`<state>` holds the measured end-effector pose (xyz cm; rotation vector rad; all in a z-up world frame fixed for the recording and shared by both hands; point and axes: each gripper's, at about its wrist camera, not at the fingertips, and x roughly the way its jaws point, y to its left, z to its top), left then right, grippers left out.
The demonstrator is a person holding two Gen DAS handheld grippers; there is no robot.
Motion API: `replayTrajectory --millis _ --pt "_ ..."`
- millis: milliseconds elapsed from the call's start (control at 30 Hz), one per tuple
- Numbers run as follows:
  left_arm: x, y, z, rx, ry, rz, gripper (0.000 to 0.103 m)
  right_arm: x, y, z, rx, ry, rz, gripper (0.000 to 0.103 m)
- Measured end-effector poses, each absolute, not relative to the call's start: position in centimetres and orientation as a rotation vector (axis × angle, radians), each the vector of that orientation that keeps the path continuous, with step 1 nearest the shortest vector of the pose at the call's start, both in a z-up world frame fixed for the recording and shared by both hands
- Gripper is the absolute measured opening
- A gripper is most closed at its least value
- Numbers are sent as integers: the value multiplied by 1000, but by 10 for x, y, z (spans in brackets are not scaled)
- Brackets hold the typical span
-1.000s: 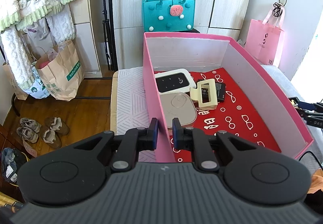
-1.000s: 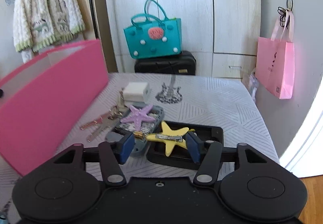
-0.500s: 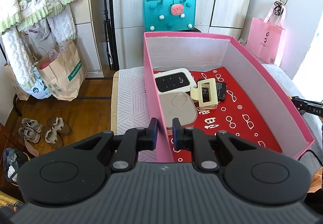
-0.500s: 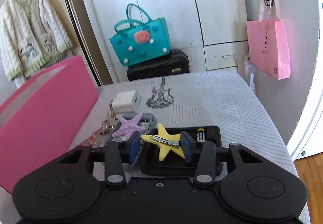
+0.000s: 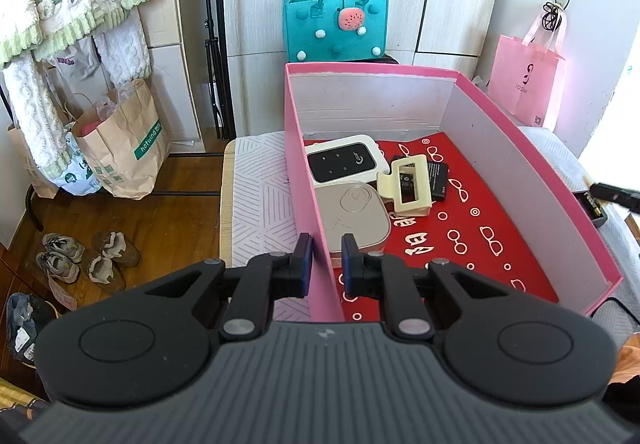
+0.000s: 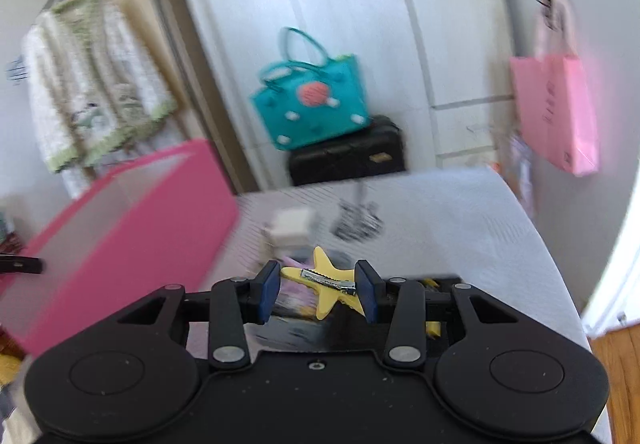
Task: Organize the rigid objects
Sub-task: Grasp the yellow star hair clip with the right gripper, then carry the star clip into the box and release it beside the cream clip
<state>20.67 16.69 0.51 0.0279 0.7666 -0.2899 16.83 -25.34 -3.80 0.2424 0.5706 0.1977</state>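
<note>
My left claw (image 5: 324, 262) is pinched on the near left wall of the pink box (image 5: 532, 179), one pad outside it and one inside. In the box, on its red lining, lie a white device with a black screen (image 5: 344, 157), a grey rounded case (image 5: 354, 215), a cream hair clip (image 5: 410, 185) and a black battery (image 5: 438, 181).

My right claw (image 6: 316, 290) has just been closing and now grips the yellow starfish hair clip (image 6: 326, 284) between its blue pads, metal clasp side up, above the black tray (image 6: 352, 324). That view is blurred; the pink box stands to the left on the patterned bed cover (image 6: 460, 228).
</note>
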Motion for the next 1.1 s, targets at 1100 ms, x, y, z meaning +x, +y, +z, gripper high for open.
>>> replayTrajectory --millis 1100 --pt "210 170 4 43 771 -329 14 282 -33 -8 -742 878 794 46"
